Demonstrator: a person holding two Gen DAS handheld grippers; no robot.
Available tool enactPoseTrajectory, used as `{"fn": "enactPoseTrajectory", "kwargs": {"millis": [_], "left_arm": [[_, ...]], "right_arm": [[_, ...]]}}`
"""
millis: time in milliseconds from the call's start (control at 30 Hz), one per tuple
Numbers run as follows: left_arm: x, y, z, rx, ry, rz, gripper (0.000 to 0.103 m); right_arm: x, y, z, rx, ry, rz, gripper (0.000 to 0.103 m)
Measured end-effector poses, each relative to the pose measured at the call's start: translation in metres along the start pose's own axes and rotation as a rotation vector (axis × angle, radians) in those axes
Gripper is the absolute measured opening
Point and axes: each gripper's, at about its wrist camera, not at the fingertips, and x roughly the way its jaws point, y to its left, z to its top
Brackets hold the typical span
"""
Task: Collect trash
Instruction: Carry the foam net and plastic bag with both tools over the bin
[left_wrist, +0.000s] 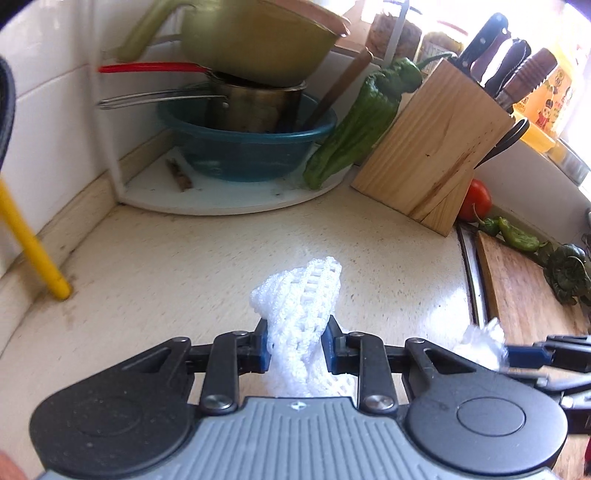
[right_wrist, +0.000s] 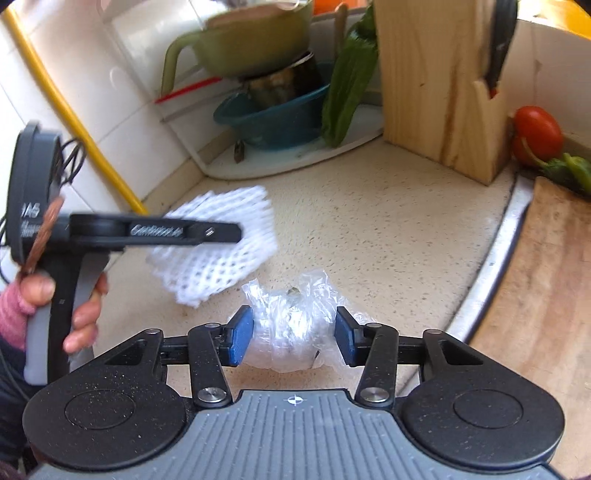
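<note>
Item 1: white foam-mesh fruit sleeve (left_wrist: 299, 306), a crumpled tube of open netting. Location: pinched between the blue pads of the left hand-held gripper (left_wrist: 297, 341), bunched upward and forward of the jaws, apparently off the speckled cream surface (left_wrist: 184, 251). Handling, as judged: very light, soft and springy; it squashes flat under the pads and will likely try to puff back out. Best taken across the gathered middle, as here, since a hold on a single strand of mesh could tear or slip.

Item 2: crumpled clear plastic film wad (right_wrist: 293, 325), glossy, with a small dark scrap inside (what it is cannot be told). Location: on the surface near the front edge, between the pads of the right hand-held gripper (right_wrist: 294, 338). The jaws are partly spread; the left pad touches the film, the right pad meets only its loose fringe, so no firm grip yet. Handling, as judged: nearly weightless, slippery, collapses when squeezed; close on the dense core, not on the flared edges, which would slide out.

Surroundings: pale wooden knife block (right_wrist: 436, 85), red tomato (right_wrist: 537, 129) beside it, wooden cutting board (right_wrist: 546, 280) to the right.
</note>
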Motion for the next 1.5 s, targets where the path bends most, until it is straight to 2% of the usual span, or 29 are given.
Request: {"fn": "enactPoseTrajectory", "kwargs": {"millis": [200,567,933,1500], "left_arm": [[-0.028,-0.002,-0.019,-0.040,-0.022,0.064,0.025],[-0.067,-0.010,-0.055,-0.079,-0.037,0.143,0.025],[-0.080,-0.026,-0.076,-0.078,-0.043,0.160,0.025],[-0.084,-0.047,-0.084,-0.041,-0.050,0.149,0.025]], "right_arm": [[-0.019,-0.003,-0.002,0.010,-0.046,0.018,0.055],[-0.024,0.009,-0.008,-0.040,-0.051,0.076,0.055],[-0.034,0.011,-0.022,-0.055,-0.053,0.102,0.055],[-0.053,-0.003,-0.035,-0.042,-0.072,0.096,0.055]]}}
